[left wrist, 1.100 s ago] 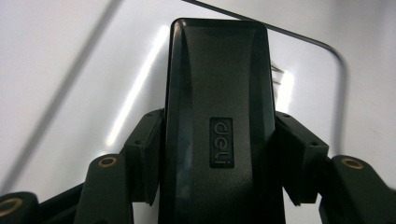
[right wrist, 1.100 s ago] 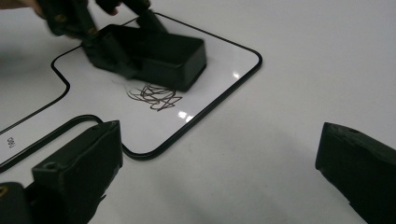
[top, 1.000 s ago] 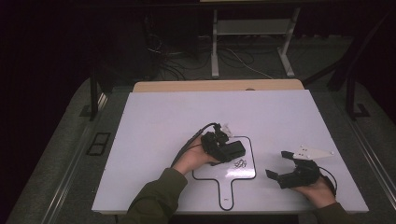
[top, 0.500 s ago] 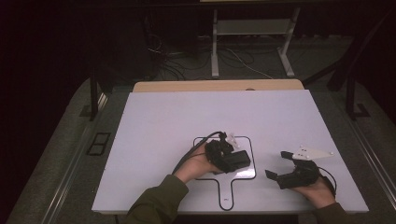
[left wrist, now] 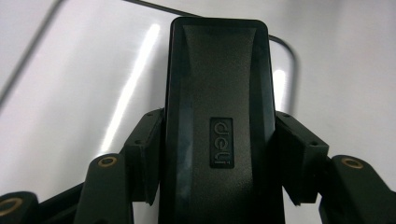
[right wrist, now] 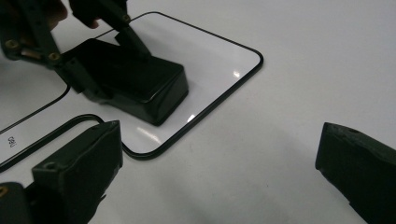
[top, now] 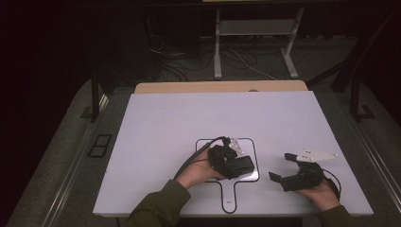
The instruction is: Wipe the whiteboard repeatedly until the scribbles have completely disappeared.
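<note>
1. The white rectangular worktop [top: 161, 127] bears a black-outlined paddle-shaped marking [top: 252, 146] near its near edge.
2. The right hand-held gripper [top: 280, 169], jaws apart and empty, sits right of the marking.
3. The left hand-held gripper [top: 238, 166] is clamped on the black matte plastic box [left wrist: 217, 116], over the marking.

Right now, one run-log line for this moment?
left gripper: shut on black Dell adapter | over outlined pad | right gripper: open, empty
</note>
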